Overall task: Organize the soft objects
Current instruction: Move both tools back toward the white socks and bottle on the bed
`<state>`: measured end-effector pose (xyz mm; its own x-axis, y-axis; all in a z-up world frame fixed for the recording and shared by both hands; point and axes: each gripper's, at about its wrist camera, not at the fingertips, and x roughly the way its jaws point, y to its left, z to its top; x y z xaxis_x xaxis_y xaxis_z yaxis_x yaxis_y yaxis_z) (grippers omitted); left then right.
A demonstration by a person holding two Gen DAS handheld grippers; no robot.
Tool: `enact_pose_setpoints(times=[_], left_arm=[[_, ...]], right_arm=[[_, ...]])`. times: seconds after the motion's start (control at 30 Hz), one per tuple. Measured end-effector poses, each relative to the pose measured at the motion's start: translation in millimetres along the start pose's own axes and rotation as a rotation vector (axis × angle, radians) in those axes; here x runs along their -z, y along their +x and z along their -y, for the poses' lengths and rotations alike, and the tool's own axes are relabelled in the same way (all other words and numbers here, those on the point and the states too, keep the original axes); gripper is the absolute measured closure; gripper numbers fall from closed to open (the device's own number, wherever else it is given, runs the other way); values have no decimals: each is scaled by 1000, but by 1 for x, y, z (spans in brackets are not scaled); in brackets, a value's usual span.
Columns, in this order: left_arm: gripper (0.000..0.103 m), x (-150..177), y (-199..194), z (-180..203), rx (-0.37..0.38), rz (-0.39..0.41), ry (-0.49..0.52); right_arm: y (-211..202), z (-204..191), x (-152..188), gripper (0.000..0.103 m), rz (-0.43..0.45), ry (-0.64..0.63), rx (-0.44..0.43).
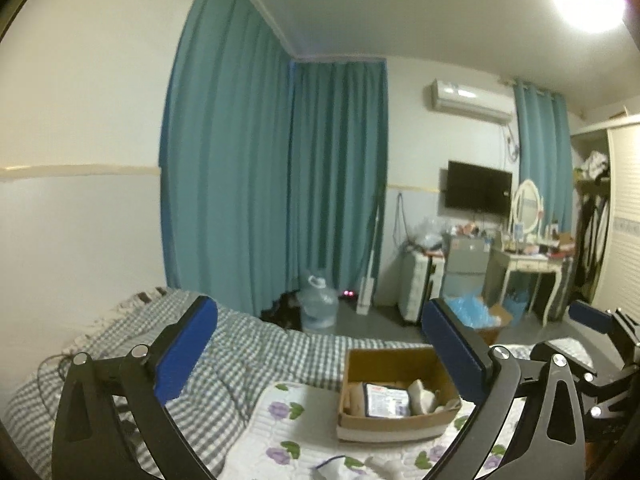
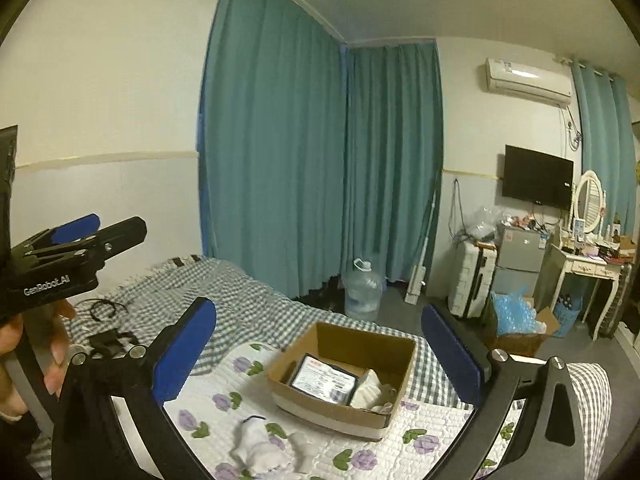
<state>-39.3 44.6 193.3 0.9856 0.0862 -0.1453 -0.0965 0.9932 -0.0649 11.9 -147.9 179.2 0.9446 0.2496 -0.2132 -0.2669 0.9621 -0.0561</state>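
Landmark: cardboard box (image 2: 344, 376), open-topped, on a bed.

- Left gripper (image 1: 320, 344): fingers (image 1: 186, 350) spread wide, blue pads facing each other, nothing between them; raised above the bed, left of the box in the right wrist view. A hand (image 2: 24, 344) holds its grip at the left edge of that view.
- Dark cables and a small black item (image 2: 108, 338): on the checked cover, well left of the box.
- Bed (image 2: 256, 304): grey-and-white checked cover under a white quilt with purple flowers (image 2: 224, 404); the box stands on the quilt.
- White soft toy (image 2: 260, 446): lying on the quilt, in front of the box and slightly left, outside it.
- Box contents: flat dark packet with a white label (image 2: 324, 380) on the left side; white soft items (image 2: 374, 392) just beside it on the right.
- Right gripper (image 2: 320, 344): fingers (image 2: 452, 356) wide apart, holding nothing, the box seen between them.
- Water jug (image 2: 363, 290): on the floor beyond the box, at the foot of teal curtains (image 2: 320, 160).
- White suitcase (image 2: 472, 280), small fridge (image 2: 520, 260), dressing table with oval mirror (image 2: 588, 264): far right of the box, below a wall television (image 2: 538, 176).
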Motion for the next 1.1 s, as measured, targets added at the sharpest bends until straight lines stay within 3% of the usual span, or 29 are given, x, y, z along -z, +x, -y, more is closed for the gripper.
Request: enact_pose_setpoints(times=[0.17, 0.53, 1.1], left_arm=[[0, 0, -20, -5, -18, 40, -14], [0, 20, -26, -10, -41, 0, -22], [0, 76, 33, -5, -72, -144, -28]], right_arm=[[-29, -14, -4, 0, 28, -20, -10], [-54, -28, 8, 0, 37, -47, -16], [-8, -8, 51, 0, -55, 1, -59]])
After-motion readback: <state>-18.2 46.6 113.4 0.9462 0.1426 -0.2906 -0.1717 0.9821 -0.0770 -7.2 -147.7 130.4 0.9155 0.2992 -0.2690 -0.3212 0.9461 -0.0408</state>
